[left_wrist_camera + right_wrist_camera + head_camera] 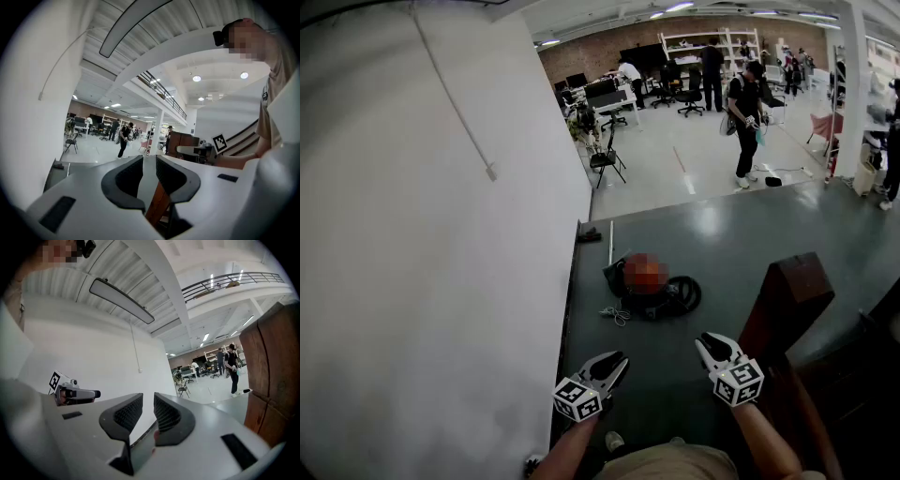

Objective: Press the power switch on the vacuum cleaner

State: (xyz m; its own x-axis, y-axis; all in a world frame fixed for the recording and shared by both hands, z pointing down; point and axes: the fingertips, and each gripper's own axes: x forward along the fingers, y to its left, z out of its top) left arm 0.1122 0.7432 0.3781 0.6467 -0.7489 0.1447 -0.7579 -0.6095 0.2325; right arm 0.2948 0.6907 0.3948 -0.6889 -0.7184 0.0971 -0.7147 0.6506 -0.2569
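The vacuum cleaner (677,298), a dark canister with a coiled hose, lies on the grey floor ahead of me; part of it is covered by a mosaic patch, and I can make out no switch. My left gripper (616,362) hovers low at the left, well short of the vacuum. It is open, with nothing between its jaws (149,160). My right gripper (705,344) is held beside it, also short of the vacuum, with a narrow empty gap between its pads (148,398). Both point roughly level, so neither gripper view shows the vacuum.
A white wall (441,281) runs along the left of the floor strip. A brown wooden post (789,298) stands close on the right. A loose cord (615,315) lies left of the vacuum. Beyond, a person (746,122) stands in an open office with chairs (607,159).
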